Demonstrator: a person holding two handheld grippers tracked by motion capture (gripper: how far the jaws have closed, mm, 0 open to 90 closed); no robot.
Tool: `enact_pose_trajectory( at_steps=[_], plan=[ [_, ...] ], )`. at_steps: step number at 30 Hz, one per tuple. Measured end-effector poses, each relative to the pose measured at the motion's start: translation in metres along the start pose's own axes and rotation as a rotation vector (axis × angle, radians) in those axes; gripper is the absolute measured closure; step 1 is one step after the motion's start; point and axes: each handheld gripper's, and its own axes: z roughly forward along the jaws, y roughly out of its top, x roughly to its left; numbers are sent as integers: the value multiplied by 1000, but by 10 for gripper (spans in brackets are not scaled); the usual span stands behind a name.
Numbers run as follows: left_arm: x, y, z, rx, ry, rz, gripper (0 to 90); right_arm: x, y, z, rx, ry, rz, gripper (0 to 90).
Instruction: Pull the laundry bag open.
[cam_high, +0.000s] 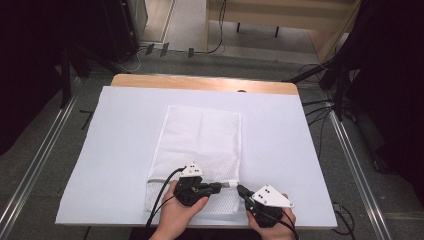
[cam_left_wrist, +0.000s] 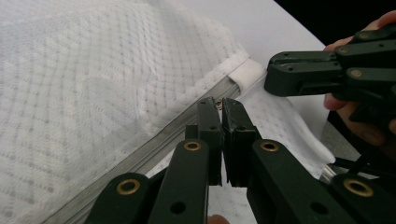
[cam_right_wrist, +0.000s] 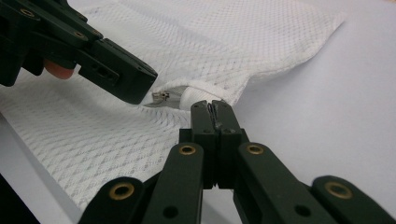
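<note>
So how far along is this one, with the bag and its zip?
Done: the bag lies flat, with both grippers at the zip's end. In hand: the left gripper looks closed on the pull; the right gripper has its jaws together at the white tab, and I cannot tell if it pinches it. Left: the zip looks shut along its length, so no sliding yet.

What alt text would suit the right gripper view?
The right gripper, jaws together, pinches the edge of a white mesh bag at the end of its zipper. The left gripper reaches in at the zipper pull from upper left.
</note>
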Motion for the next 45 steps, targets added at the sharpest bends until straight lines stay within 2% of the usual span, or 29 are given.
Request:
enact_pose_trajectory(
  at_steps=[12,24,27,29,38,45],
  plan=[
    [14,-3,-13,-1,52,1,884,-8,1,-5,9,-36,16,900],
    [37,-15,-41,-12,86,-56,884,-11,2,-8,19,-70,18,900],
    [44,-18,-50,-19,122,-69,884,-11,2,-9,20,-85,9,900],
    [53,-22,-60,-26,135,-90,884,-13,3,-11,14,-90,18,900],
    [71,-32,-83,-38,158,-141,884,-16,5,-15,3,-104,28,900],
    [82,-40,-104,-50,194,-157,884,-17,5,-16,-1,-109,22,900]
  ],
)
